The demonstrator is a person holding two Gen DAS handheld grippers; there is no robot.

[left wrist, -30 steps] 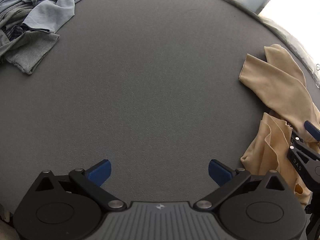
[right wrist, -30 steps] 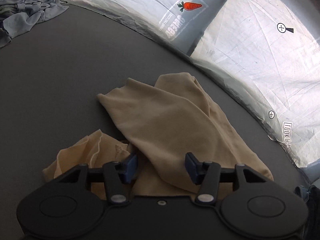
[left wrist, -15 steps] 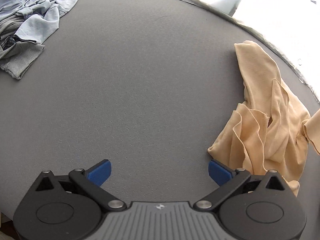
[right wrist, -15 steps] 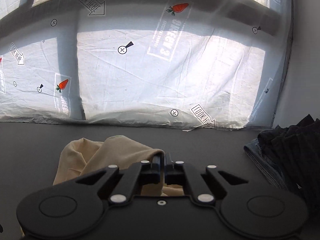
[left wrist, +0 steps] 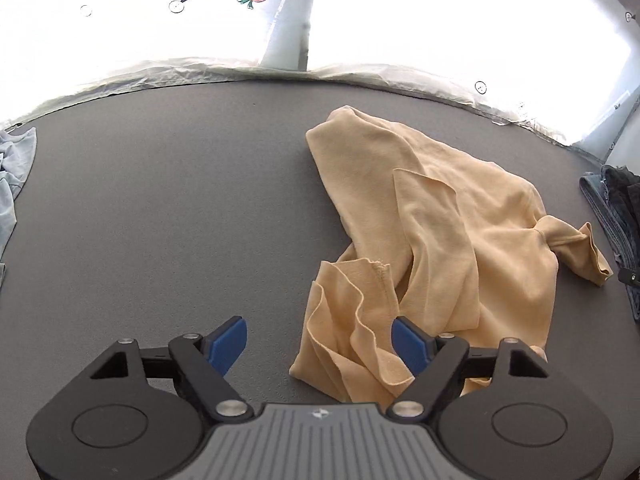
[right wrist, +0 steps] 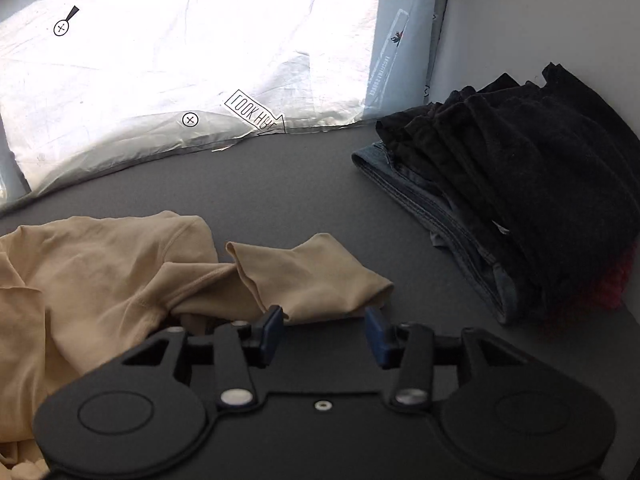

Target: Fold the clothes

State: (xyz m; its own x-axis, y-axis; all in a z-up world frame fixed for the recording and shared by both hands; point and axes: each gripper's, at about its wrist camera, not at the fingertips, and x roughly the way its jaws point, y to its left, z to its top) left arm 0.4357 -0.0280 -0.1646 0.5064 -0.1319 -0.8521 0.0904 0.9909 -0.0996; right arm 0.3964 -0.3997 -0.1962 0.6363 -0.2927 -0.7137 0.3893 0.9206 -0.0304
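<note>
Tan knit, a crumpled shirt [left wrist: 440, 232], fills the near right of my left view; its bunched hem sits between the blue pads of my left gripper [left wrist: 320, 344], whose jaws stand wide apart and hold nothing, the cloth lying loose on the mat [left wrist: 168, 208]. I judge that gripper is placed low over the hem because an edge is the easiest part to pinch on a limp garment. My right gripper [right wrist: 325, 330] hovers just short of the sleeve [right wrist: 320, 276], jaws parted about halfway and likewise empty; the sleeve cuff lies flat on the mat, pointing away from the body of the shirt, so it offers a clean free end. Shirt state: heaped, one flap turned over the torso, seams twisted, not folded and not spread flat. Whether it is being laid out for folding or merely dropped here, I cannot settle. Farther right, against the wall, a stack [right wrist: 520, 200] of dark garments over denim sits squared off, with something red under its near end; it reads as a pile of folded items kept clear of the working area. At the far left edge, pale blue-grey clothes [left wrist: 14, 176] lie rumpled. Beyond the mat, bright printed sheeting [right wrist: 160, 80] backs the scene.
</note>
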